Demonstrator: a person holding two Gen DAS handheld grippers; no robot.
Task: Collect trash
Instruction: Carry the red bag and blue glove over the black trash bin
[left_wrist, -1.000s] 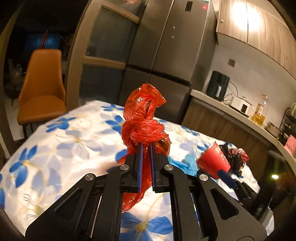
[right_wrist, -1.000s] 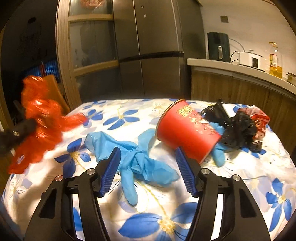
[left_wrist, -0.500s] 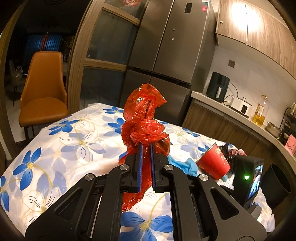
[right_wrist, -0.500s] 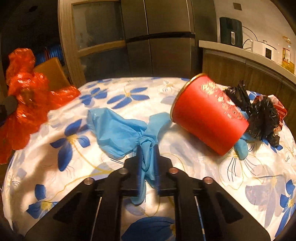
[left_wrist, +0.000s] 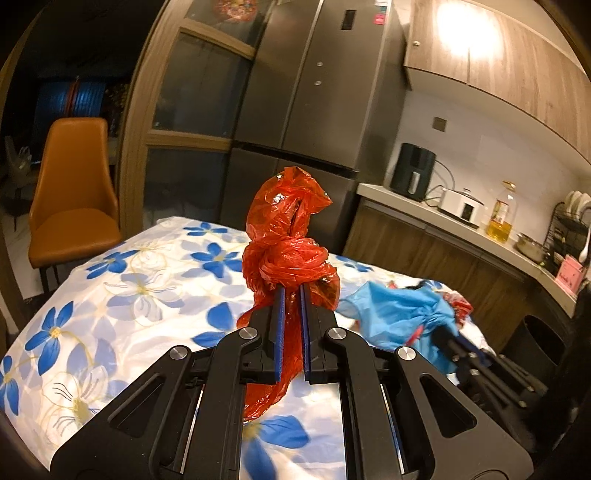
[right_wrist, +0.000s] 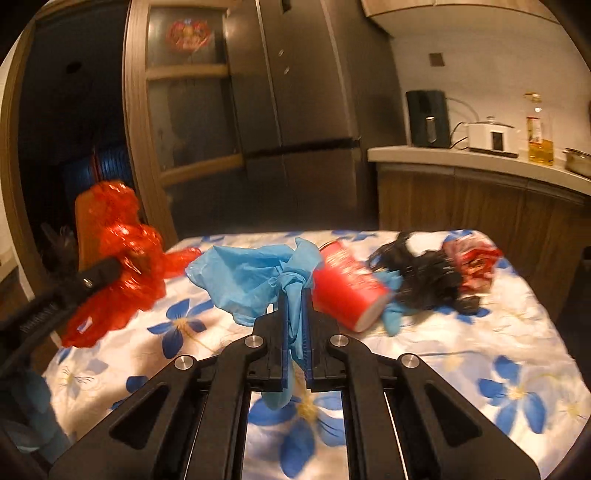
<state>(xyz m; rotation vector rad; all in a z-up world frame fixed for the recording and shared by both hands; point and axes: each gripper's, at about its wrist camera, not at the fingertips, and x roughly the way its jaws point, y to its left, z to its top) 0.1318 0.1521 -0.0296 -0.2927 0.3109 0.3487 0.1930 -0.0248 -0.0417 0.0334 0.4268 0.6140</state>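
A: What does the left gripper (left_wrist: 290, 291) hold?

B: A crumpled red bag (left_wrist: 288, 240), knotted and shiny, at frame centre; the jaws are clenched on it.

A: And the right gripper (right_wrist: 295, 295)?

B: Its jaws have just been closing and now pinch a wrinkled blue glove (right_wrist: 255, 277), mid-frame, above the floral cloth (right_wrist: 480, 332).

A: Other trash?

B: A red cup (right_wrist: 347, 288) lies on its side just right of the glove, beside a black bag (right_wrist: 424, 273).
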